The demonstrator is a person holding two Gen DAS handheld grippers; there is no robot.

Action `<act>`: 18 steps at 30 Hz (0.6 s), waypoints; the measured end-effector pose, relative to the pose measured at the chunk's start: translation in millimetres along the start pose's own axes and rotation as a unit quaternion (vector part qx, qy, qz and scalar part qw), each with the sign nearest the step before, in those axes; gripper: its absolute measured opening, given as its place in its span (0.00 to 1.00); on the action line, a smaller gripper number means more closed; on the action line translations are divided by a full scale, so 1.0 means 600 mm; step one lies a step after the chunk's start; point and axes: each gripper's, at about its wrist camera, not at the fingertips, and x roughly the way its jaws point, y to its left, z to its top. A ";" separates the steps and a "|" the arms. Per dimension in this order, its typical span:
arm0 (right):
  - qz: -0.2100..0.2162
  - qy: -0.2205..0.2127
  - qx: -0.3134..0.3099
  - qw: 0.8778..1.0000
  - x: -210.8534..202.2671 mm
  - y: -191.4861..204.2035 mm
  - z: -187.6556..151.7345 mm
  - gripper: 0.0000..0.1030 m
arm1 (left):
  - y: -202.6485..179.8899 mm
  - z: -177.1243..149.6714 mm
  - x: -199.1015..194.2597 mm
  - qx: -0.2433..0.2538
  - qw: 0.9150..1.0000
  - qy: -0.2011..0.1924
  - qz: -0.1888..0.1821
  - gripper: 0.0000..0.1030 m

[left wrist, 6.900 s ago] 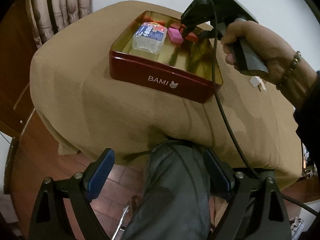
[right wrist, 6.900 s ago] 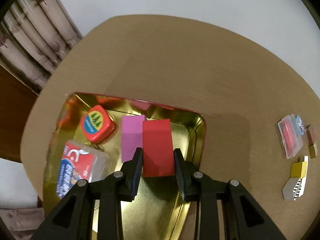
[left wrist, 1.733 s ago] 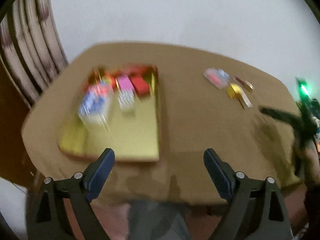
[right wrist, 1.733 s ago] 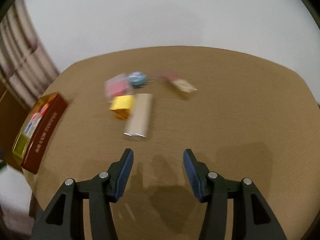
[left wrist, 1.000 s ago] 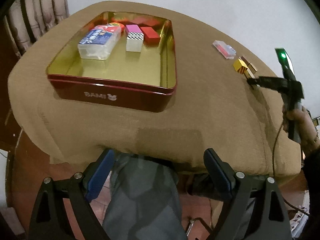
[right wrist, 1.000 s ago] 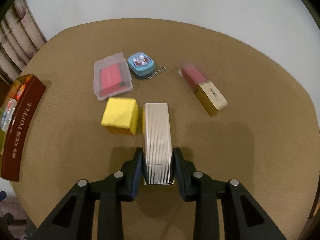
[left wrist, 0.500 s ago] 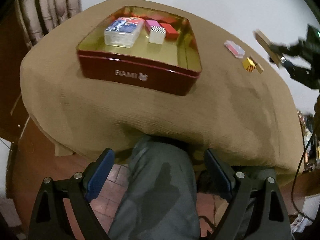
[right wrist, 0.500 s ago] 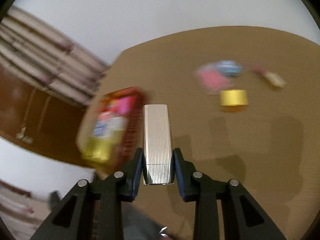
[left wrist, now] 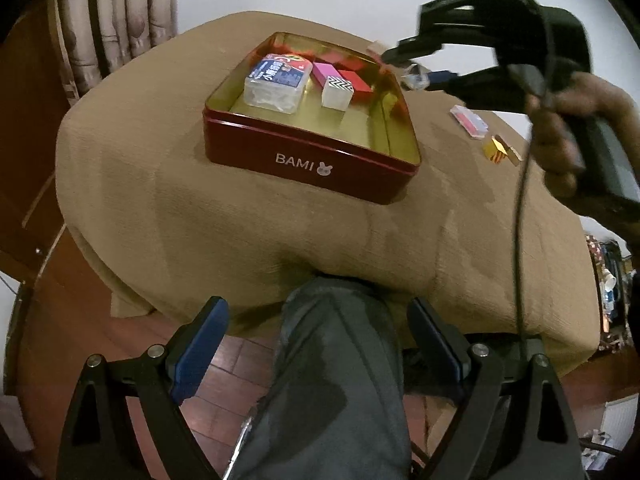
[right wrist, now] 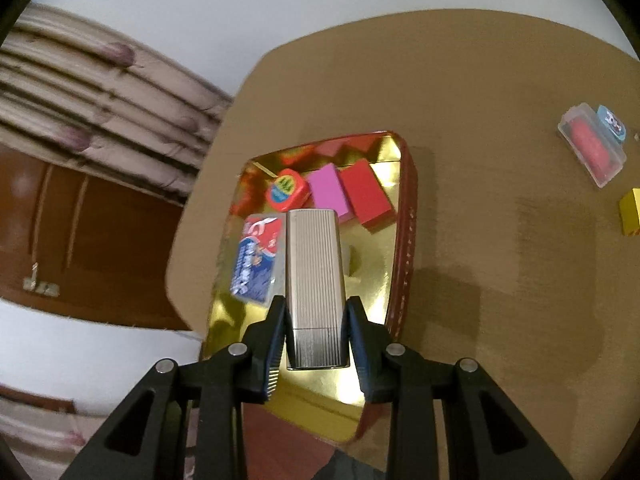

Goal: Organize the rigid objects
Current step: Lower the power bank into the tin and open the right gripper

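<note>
My right gripper [right wrist: 316, 312] is shut on a ribbed silver box [right wrist: 316, 280] and holds it above the red tin [right wrist: 406, 240]. The tin's gold inside holds a clear card box [right wrist: 258, 260], a pink block [right wrist: 328, 192], a red block [right wrist: 366, 194] and a small red-orange tin [right wrist: 286, 190]. From the left wrist, the right gripper [left wrist: 408, 68] hangs over the red tin's [left wrist: 304, 164] far right corner, beside a zigzag-topped white block [left wrist: 338, 92]. My left gripper [left wrist: 316, 312] stands open and empty below the table's front edge.
A clear case with red contents [right wrist: 592, 148], a small blue tin [right wrist: 610, 122] and a yellow block [right wrist: 632, 210] lie on the brown cloth right of the tin. A person's knee [left wrist: 340, 360] sits between my left fingers. A cable [left wrist: 520, 200] hangs from the right gripper.
The right gripper closed on the silver box beside the yellow block, lifted it and carried it left to above the tin. The left gripper drifted a little and stayed open.
</note>
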 end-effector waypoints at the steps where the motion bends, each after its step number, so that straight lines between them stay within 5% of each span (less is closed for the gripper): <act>1: -0.005 0.001 0.006 1.000 0.008 0.003 0.001 0.29 | 0.002 0.000 0.000 -0.001 1.000 0.002 -0.002 0.86; 11: -0.089 -0.005 0.001 0.996 0.048 0.021 -0.002 0.29 | 0.019 0.004 0.008 -0.023 0.999 0.021 -0.027 0.86; 18: -0.110 -0.006 -0.001 0.994 0.068 0.023 -0.003 0.32 | 0.027 0.006 0.008 -0.035 0.999 0.021 -0.031 0.86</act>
